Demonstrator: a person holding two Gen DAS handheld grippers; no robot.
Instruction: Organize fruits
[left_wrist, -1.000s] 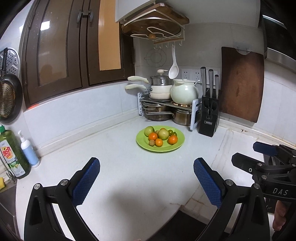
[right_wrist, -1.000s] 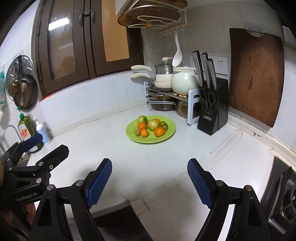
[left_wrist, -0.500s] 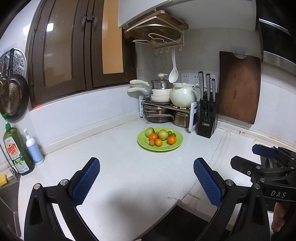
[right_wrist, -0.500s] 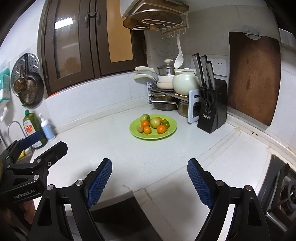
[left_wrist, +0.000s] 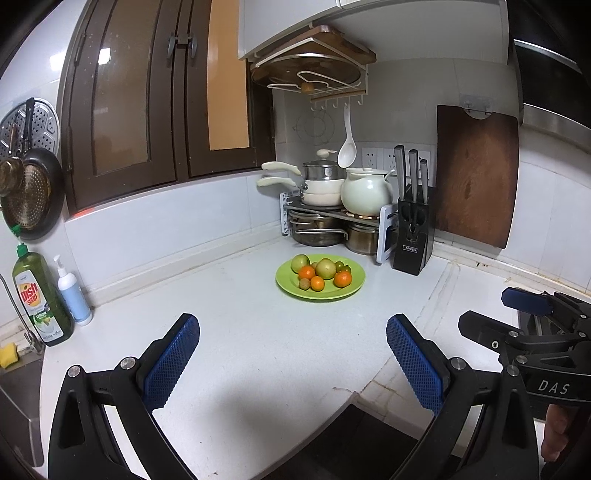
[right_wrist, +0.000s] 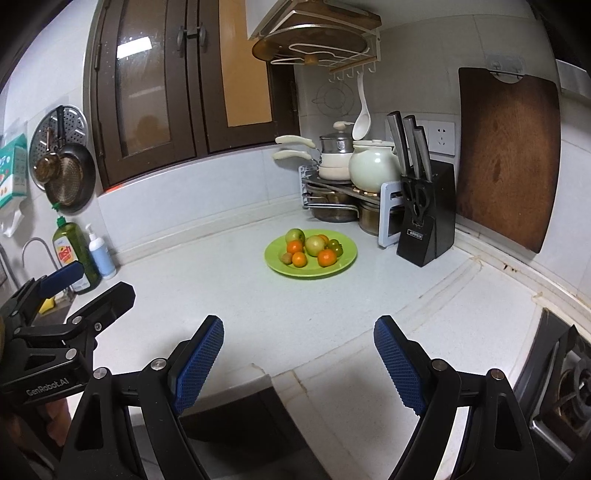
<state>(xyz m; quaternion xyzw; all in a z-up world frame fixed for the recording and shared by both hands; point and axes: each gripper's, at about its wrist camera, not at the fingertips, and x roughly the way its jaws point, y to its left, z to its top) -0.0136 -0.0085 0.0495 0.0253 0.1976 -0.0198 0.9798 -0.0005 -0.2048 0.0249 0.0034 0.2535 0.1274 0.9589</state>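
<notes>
I am holding the left gripper (left_wrist: 293, 358) and the right gripper (right_wrist: 298, 354) side by side over the near edge of the white counter (left_wrist: 236, 317), both with their blue pads spread wide and nothing between them. I am keeping them that way because neither is near anything to grasp: the fruits (left_wrist: 320, 273) are lying well ahead of both, gathered on the green plate (left_wrist: 321, 295) toward the back corner.

The plate is sitting just in front of the pot rack (left_wrist: 332, 221) and just beside the knife block (left_wrist: 413, 240), probably because that corner keeps it out of the working stretch of counter. On it I am seeing two pale green fruits (right_wrist: 314, 245) at the middle and back, several small orange ones (right_wrist: 326, 257) around them, a small brown one (right_wrist: 285, 257) at the left edge and a couple of dark green ones (right_wrist: 335, 245) at the right. No fruit is lying loose on the counter in either view.

So the fruit is already collected in one dish (whether that is the finished arrangement or the pile still to be sorted, I cannot tell from here). The dish soap bottle (left_wrist: 38, 299) and the pump bottle (left_wrist: 72, 295) are standing far left by the sink, clear of everything.
</notes>
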